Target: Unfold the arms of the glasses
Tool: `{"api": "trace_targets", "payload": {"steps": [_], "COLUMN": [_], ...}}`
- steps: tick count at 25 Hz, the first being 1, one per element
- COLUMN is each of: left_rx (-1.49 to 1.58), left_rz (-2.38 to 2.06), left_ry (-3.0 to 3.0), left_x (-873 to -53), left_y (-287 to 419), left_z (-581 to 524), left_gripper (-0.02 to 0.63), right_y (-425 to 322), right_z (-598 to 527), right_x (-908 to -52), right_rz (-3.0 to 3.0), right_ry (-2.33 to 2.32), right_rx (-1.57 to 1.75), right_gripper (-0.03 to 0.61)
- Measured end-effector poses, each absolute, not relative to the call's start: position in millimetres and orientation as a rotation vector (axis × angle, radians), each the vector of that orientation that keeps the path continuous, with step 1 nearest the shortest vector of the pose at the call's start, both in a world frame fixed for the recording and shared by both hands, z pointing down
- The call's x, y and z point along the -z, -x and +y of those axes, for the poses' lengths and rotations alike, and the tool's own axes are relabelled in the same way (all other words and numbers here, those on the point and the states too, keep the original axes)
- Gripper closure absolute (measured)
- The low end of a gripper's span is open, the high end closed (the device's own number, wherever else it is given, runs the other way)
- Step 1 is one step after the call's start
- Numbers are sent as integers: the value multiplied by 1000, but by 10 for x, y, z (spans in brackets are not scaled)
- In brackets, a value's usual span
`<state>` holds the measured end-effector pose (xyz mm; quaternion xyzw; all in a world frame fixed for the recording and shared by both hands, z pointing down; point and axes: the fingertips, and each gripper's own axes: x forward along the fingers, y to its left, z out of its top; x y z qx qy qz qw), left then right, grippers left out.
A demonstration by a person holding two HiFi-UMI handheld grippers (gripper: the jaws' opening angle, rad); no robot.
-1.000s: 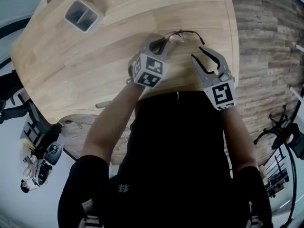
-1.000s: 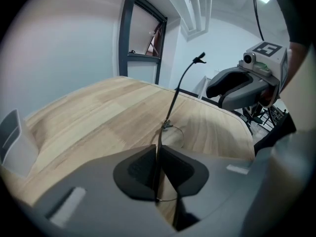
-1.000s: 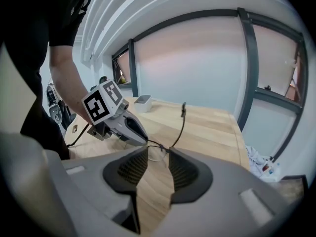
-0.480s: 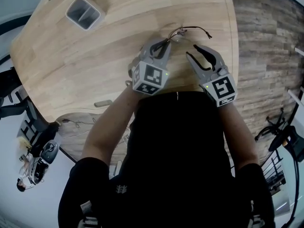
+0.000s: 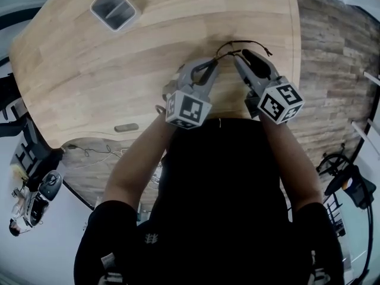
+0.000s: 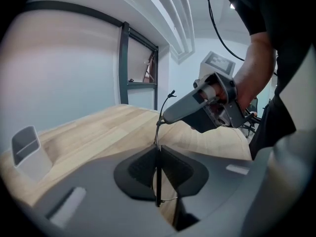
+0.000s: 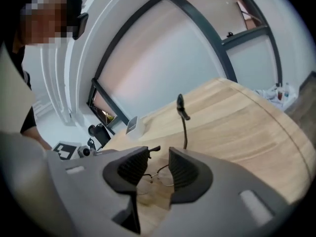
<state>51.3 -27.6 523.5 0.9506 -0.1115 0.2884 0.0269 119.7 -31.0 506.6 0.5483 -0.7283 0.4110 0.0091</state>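
Thin black wire glasses (image 5: 244,43) lie near the table's far right edge, between the two gripper tips. My left gripper (image 5: 212,62) is shut on the glasses' thin frame (image 6: 158,177), which runs straight up between its pads. One arm of the glasses (image 6: 165,105) rises from there toward the right gripper's tip. My right gripper (image 5: 243,56) sits just right of the left one with its jaws a narrow gap apart. In the right gripper view a wire lens rim (image 7: 160,174) shows in that gap, and the other arm (image 7: 183,113) stands upright behind the jaws, untouched.
The wooden table (image 5: 119,70) ends just right of the glasses, with plank floor (image 5: 332,52) beyond. A white two-slot holder (image 5: 116,9) stands at the far left. A small grey piece (image 5: 126,127) lies at the near table edge.
The right gripper has moved left and forward up to the glasses, and its jaws have narrowed from wide open. The left gripper keeps its hold; the glasses have shifted slightly farther away.
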Motion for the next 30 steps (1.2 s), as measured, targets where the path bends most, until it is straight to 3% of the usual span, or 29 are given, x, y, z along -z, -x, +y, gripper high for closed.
{"api": "trace_targets", "payload": {"steps": [6,13,30], "left_rx": [-861,-881,-917], "left_rz": [-317,-330,-421], "left_ry": [-2954,-2930,-2888], "left_x": [-5203,-5259,-5219], "left_y": [-479,-400,-108], "left_z": [-269,-267,-164], "left_gripper": [578,578,520], "right_y": [-1140,-1049,-758], "right_z": [-423,-430,-398], "right_x": [-5036,-5002,-4689], "right_rz": [-2312,-2333,-2446], "right_ry": [-1712,-1664,-1536], "right_rx": [-1426,-1404,-1268], "right_gripper": [445,528,551]}}
